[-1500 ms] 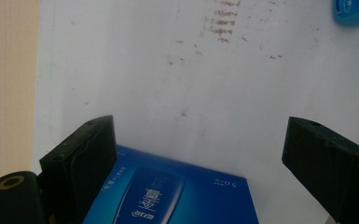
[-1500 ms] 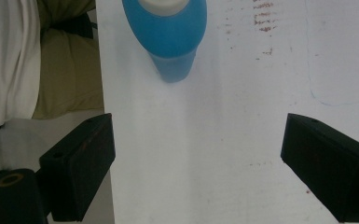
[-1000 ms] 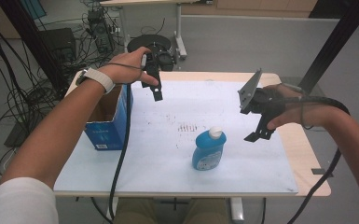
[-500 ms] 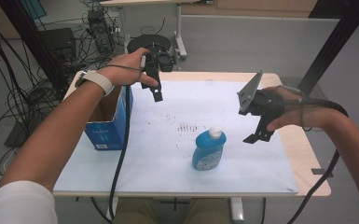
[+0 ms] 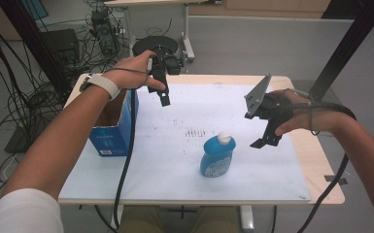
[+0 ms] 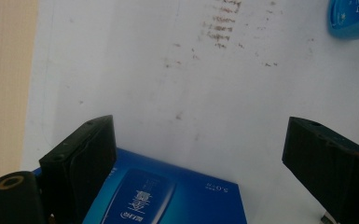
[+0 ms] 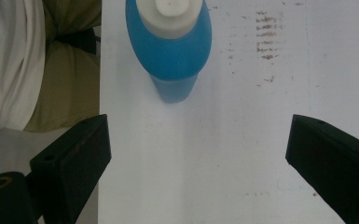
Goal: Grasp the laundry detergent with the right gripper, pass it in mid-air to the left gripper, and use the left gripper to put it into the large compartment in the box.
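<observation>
A blue bottle [image 5: 217, 156] with a white cap stands upright on the white-covered table [image 5: 165, 165], a little right of the middle. My right gripper [image 5: 262, 141] hangs in the air just right of it, open and holding nothing. In the right gripper view the bottle [image 7: 170, 42] is seen from above, beyond the wide-apart jaws of the right gripper [image 7: 198, 123]. My left gripper [image 5: 164, 99] hovers open at the back left, beside an open blue box [image 5: 109, 131]. In the left gripper view the box [image 6: 168, 198] lies below the left gripper [image 6: 200, 130].
A patch of brown marks [image 5: 194, 132] stains the white sheet near the middle. Bare wooden table edge [image 5: 315, 150] shows on the right. Cables and equipment [image 5: 102, 29] crowd the floor behind the table. A person's lap [image 7: 51, 60] lies past the near edge.
</observation>
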`<state>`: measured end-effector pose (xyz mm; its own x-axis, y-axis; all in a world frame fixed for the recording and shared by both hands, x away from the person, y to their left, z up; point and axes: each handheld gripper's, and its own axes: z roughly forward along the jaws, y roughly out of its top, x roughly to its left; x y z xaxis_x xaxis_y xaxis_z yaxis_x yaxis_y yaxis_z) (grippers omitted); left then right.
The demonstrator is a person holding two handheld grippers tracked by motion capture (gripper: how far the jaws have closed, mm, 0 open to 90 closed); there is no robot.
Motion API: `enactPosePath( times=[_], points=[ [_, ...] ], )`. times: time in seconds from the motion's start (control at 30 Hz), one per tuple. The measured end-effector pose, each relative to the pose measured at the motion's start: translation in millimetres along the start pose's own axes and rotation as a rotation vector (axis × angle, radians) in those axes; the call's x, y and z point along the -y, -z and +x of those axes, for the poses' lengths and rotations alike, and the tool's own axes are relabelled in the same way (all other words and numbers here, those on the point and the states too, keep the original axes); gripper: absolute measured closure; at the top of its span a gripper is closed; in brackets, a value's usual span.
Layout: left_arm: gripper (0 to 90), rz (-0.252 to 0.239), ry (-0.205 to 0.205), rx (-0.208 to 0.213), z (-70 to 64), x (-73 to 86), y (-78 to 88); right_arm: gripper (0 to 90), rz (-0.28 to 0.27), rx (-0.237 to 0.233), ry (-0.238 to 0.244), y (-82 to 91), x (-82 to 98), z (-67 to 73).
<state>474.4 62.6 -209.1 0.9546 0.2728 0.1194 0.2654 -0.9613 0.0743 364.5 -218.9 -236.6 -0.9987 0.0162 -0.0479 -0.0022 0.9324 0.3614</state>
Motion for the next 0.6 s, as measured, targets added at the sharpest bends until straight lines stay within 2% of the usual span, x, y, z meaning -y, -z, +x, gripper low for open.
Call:
enactPosePath(
  times=[0.1,0.6],
  points=[
    [10.6,0.013,-0.001,-0.006,1.0,0.7,-0.3,7.2,0.0,-0.005,0.003,-2.1,-0.1,-1.8],
    [10.5,0.011,0.001,-0.003,1.8,1.1,-1.3,6.8,-0.009,-0.015,0.014,-5.4,0.1,-3.9]
  ],
)
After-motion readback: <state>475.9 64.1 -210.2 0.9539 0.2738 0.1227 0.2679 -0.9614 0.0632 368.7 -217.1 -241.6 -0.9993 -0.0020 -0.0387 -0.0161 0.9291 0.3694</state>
